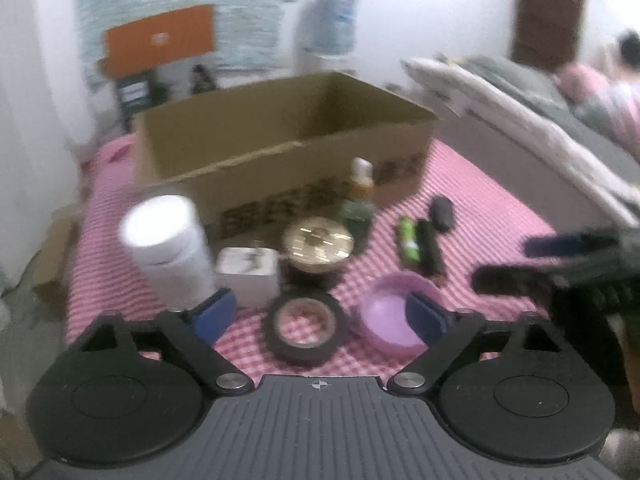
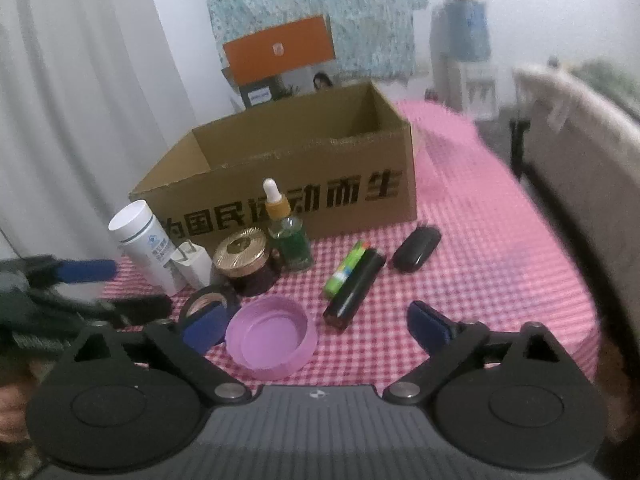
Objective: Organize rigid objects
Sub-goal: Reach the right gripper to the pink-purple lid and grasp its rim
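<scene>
An open cardboard box [image 2: 280, 168] stands at the back of the pink checked table; it also shows in the left wrist view [image 1: 280, 136]. In front of it lie a white bottle [image 2: 140, 240], a white charger [image 2: 192, 268], a gold-lidded jar [image 2: 244, 264], a dropper bottle [image 2: 286, 236], a tape roll [image 1: 306, 330], a purple lid [image 2: 272, 336], a green tube [image 2: 346, 268], a black tube [image 2: 356, 286] and a black case [image 2: 416, 254]. My left gripper [image 1: 320, 316] is open, low over the tape roll. My right gripper [image 2: 316, 324] is open, over the purple lid.
A bed with grey and white bedding [image 1: 520, 120] runs along the right side. An orange box [image 2: 280, 50] and a water jug [image 1: 328, 24] stand behind the table. The table's right edge [image 2: 580, 280] drops off near the bed.
</scene>
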`<action>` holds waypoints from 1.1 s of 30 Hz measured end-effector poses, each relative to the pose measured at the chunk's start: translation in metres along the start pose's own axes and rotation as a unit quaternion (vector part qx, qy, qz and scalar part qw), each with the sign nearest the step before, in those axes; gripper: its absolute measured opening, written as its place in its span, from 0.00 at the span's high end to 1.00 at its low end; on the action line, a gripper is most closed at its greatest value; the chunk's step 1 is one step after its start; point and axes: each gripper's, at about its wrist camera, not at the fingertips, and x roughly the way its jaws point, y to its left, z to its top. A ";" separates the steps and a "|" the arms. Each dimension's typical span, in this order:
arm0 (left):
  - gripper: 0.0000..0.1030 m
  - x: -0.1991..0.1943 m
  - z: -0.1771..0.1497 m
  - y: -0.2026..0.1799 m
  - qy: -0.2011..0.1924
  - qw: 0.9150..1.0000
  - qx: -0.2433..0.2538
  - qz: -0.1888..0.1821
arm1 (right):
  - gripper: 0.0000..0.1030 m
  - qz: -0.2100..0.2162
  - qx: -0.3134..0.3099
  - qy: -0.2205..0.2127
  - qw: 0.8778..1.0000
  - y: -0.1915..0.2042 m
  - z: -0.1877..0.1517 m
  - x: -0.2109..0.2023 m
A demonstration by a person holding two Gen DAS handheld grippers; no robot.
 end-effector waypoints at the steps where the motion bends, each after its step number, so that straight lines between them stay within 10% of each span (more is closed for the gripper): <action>1: 0.25 0.005 -0.001 -0.005 0.007 1.000 0.012 -0.012 | 0.14 0.007 0.009 0.007 1.000 -0.003 0.000 0.004; 15: 0.38 0.051 -0.007 -0.024 0.101 0.991 0.058 -0.072 | 0.46 0.070 0.036 0.090 0.993 -0.009 -0.001 0.057; 33: 0.42 0.060 -0.001 -0.036 0.106 0.989 0.082 -0.067 | 0.75 0.067 0.042 0.092 0.993 -0.021 -0.004 0.073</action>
